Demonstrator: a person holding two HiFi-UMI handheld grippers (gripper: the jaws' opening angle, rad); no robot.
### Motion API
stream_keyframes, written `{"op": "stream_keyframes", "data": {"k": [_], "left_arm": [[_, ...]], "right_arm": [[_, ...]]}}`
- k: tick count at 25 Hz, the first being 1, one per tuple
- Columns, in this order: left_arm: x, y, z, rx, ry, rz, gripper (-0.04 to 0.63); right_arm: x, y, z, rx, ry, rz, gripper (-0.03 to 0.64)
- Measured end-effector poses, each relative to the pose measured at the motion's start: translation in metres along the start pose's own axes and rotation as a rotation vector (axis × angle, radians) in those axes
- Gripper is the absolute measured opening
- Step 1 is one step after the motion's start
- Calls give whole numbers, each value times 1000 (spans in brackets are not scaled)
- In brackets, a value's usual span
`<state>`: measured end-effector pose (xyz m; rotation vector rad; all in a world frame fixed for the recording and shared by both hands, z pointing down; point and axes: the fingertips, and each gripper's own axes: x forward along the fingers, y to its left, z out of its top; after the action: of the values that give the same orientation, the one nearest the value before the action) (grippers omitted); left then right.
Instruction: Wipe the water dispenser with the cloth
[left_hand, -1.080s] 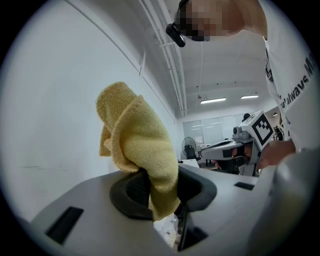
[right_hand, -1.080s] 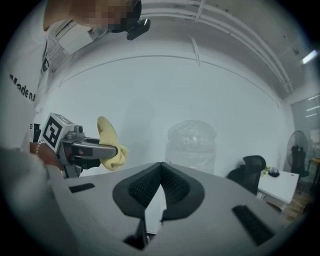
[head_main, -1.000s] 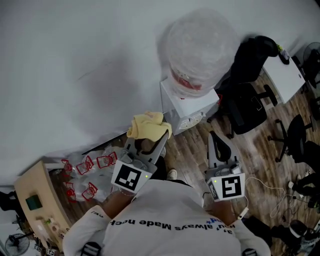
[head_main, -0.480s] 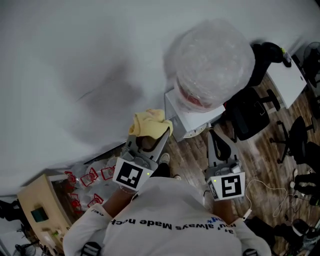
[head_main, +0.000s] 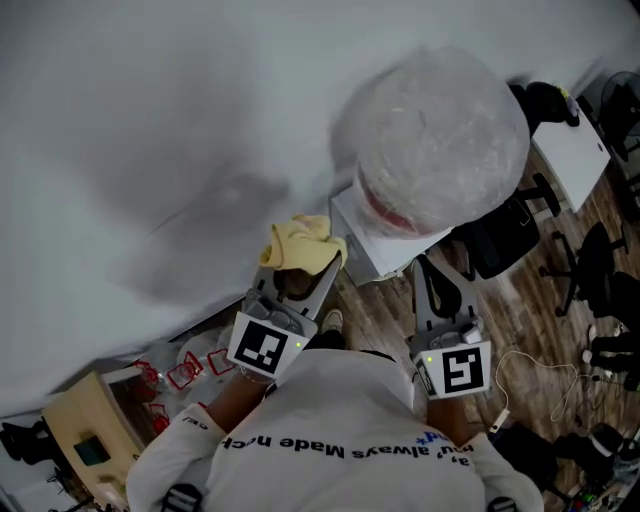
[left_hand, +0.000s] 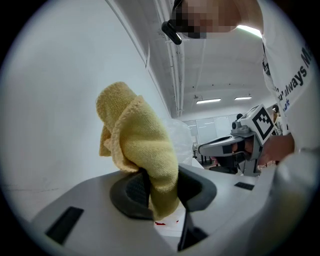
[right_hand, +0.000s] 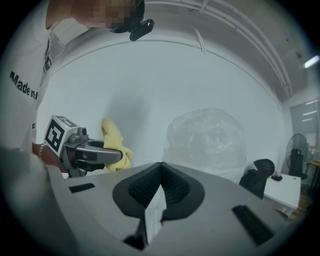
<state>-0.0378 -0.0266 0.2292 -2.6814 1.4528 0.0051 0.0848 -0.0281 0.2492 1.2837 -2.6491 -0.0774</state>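
**A:** Entry one, the left gripper (left_hand: 161, 194). What do we have in it?

**B:** Its jaws are pinched on a fold of the yellow knitted cloth (left_hand: 141, 145), and the rest is bunched above the pads. From the head view we log the cloth (head_main: 303, 243) just beside the white box-shaped water dispenser (head_main: 385, 243), at its wall-side corner. We cannot tell whether the two touch.

**A:** Entry two, the right gripper (right_hand: 160, 189)?

**B:** Its ribbed pads are pressed together with nothing between them. It sits near the dispenser's front, below the clear crinkled plastic bottle (head_main: 440, 140) that tops the dispenser.

**A:** Which step do we record?

**B:** The approach, in our judgement. We have the cloth in hand and see no wiping begun.

**A:** What does the next move call for?

**B:** We would bring the left gripper (head_main: 298, 278) in until the bunched cloth lies flat against the dispenser's casing, then stroke across it. We would keep the right gripper (head_main: 437, 285) off the bottle.
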Motion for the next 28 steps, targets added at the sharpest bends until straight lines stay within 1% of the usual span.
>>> {"op": "stream_keyframes", "data": {"k": [5,9,12,19,24,28], "left_arm": [[8,14,-13,11,16,-30,124],[13,28,-37,9,53,-20,124],[22,37,-60,35,79,-11,124],[37,60,-135,78,147,41,124],[54,63,-195,85,225,19,124],[68,68,-242,57,282,2,124]], "right_arm": [[13,-1,-3,11,-1,-28,8],[22,3,-6,19,2,-31,7],[30,2,-9,18,9,-33,6],[37,-4,-15,14,25,-52,7],[40,-7,-23,6,43,-63,7],[47,-6,-30,7,41,-69,7]]}}
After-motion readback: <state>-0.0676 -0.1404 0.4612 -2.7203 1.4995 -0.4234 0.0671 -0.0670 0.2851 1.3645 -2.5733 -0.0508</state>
